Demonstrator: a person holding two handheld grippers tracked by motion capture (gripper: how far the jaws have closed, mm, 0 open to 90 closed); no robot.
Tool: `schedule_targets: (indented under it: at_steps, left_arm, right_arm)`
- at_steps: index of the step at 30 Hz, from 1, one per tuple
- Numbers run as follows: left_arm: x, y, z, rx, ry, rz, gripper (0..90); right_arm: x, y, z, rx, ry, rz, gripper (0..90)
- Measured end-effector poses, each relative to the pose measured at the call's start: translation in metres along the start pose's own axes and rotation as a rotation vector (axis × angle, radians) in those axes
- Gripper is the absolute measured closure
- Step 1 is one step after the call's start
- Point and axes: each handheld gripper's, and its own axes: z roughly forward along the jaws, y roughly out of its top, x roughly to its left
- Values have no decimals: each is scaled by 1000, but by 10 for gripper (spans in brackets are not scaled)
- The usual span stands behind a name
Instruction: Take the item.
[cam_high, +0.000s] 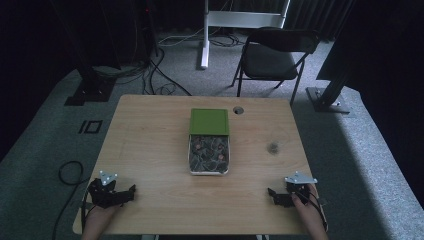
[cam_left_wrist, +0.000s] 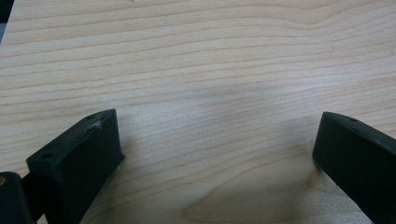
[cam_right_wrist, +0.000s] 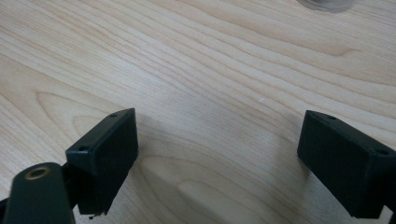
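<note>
A green box lid (cam_high: 209, 121) lies at the middle of the wooden table (cam_high: 150, 140), with an open tray (cam_high: 208, 155) of small dark parts just in front of it. My left gripper (cam_high: 131, 192) rests near the front left corner, held by a hand. In the left gripper view the left gripper (cam_left_wrist: 217, 140) stands open over bare wood. My right gripper (cam_high: 271, 194) sits near the front right edge. In the right gripper view the right gripper (cam_right_wrist: 218, 135) is open too, with nothing between its black pads.
A dark smudge (cam_high: 273, 147) marks the table right of the tray, and a round cable hole (cam_high: 238, 110) sits near the far edge. A black folding chair (cam_high: 272, 55) and a white stand (cam_high: 205, 35) are behind the table. Cables (cam_high: 70, 172) trail on the floor at left.
</note>
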Motion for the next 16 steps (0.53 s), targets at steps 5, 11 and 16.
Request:
schedule_targets:
  at_steps: [5, 11, 16]
  left_arm:
    - [0, 0, 0, 0, 0, -1, 17]
    - [0, 0, 0, -2, 4, -7, 17]
    - [-1, 0, 0, -1, 18, -23, 17]
  right_arm:
    - [0, 0, 0, 3, -8, 12, 111]
    - [0, 0, 0, 4, -5, 10, 111]
    - [0, 0, 0, 4, -5, 11, 110]
